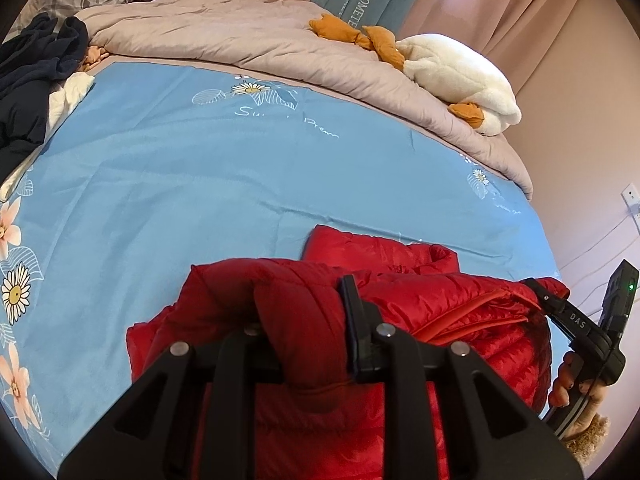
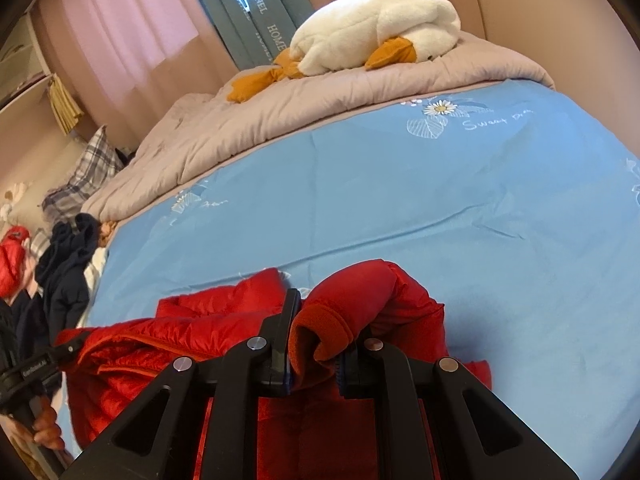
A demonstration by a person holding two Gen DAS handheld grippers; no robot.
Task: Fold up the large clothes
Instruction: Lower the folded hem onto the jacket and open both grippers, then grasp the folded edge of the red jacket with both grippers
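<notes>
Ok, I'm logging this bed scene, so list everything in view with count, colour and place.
red puffer jacket: one, red, near edge of bed, between both grippers' fingers
bedsheet: one, blue with daisies, covering bed
quilt: one, beige-grey, bunched at far side
plush goose: one, white with orange feet, on quilt
dark clothes: a pile, navy, bed's left edge
plaid pillow: one, grey check, far left
curtains: pink, behind bed
left gripper: black, clamped on jacket
right gripper: black, clamped on jacket cuff
</notes>
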